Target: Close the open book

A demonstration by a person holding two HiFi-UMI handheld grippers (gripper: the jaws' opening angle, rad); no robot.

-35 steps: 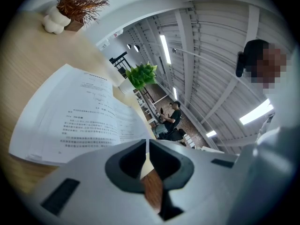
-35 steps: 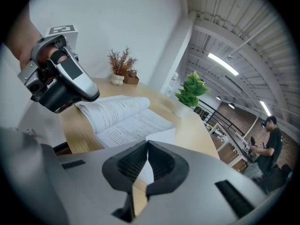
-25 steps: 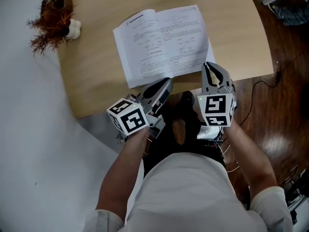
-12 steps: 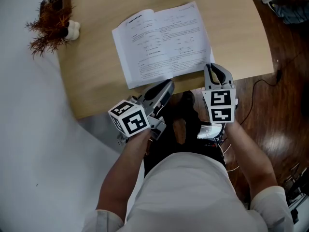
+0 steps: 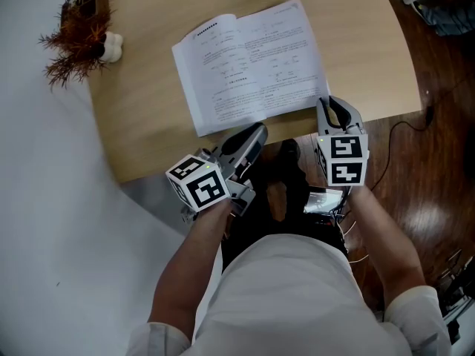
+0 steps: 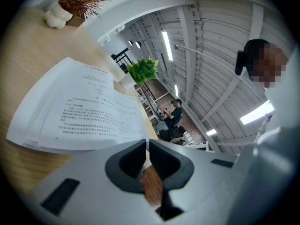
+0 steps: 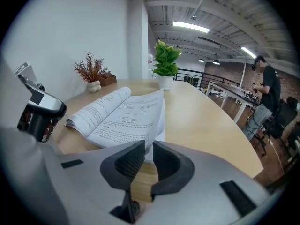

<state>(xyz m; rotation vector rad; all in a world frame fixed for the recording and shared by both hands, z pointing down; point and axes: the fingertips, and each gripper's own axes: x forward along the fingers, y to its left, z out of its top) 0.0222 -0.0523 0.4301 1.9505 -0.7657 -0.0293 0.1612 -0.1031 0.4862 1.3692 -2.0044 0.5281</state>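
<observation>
Head view | your L gripper (image 5: 254, 130) sat clenched, empty, by worktop (image 5: 148, 117) edge | your R gripper (image 5: 327, 101) pinched right page (image 5: 286, 50) of open book (image 5: 223, 69)

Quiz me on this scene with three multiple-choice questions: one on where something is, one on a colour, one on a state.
1. In the head view, the dried plant stands:
A) left of the book
B) on the book
C) right of the book
2. The table is:
A) black
B) light wood
C) green
3. The book is:
A) shut
B) open, pages up
C) upright
Answers: 1 A, it sits at the table's left corner; 2 B, tan grain shows; 3 B, printed pages face up.
</observation>
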